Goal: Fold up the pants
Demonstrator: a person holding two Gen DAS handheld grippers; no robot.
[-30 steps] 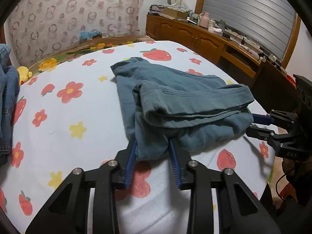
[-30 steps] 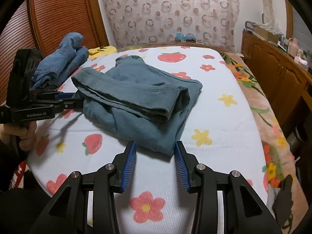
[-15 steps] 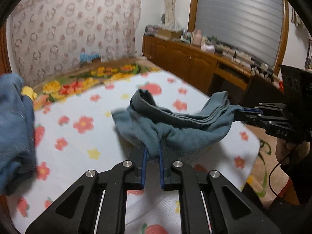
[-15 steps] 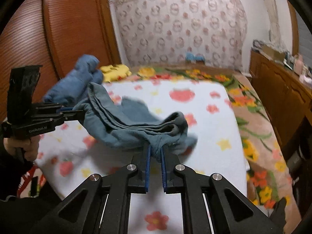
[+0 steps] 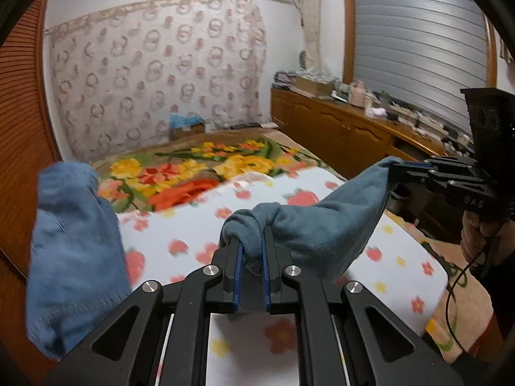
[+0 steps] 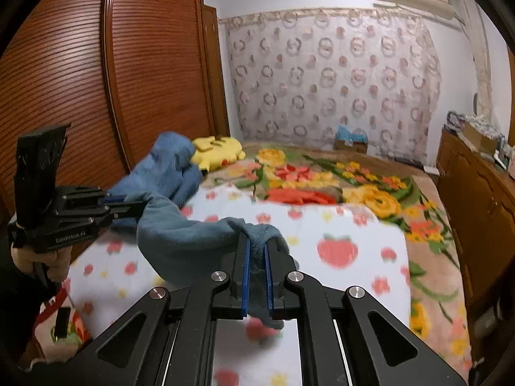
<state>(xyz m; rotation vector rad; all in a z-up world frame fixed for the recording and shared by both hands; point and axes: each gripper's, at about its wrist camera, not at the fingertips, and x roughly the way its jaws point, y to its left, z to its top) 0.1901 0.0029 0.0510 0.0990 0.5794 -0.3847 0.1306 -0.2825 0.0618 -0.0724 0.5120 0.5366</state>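
Now both my grippers are clamped on the pants (image 5: 325,228), which hang between them above the bed (image 5: 322,193), clear of the flowered sheet (image 6: 354,276). My left gripper (image 5: 252,247) has its fingers narrowed onto a bunched fold; my right gripper (image 6: 256,251) pinches another bunch the same way. Each one has just closed, with cloth between its fingers. One pair is held. A second garment, a lighter blue denim heap (image 6: 167,167), sits at the bed's left edge, close by the left gripper and crowding its view. One yellow plush (image 6: 219,151) lies behind it. One wooden cabinet (image 5: 338,128) runs along the right wall, one slatted wardrobe (image 6: 96,80) along the left.
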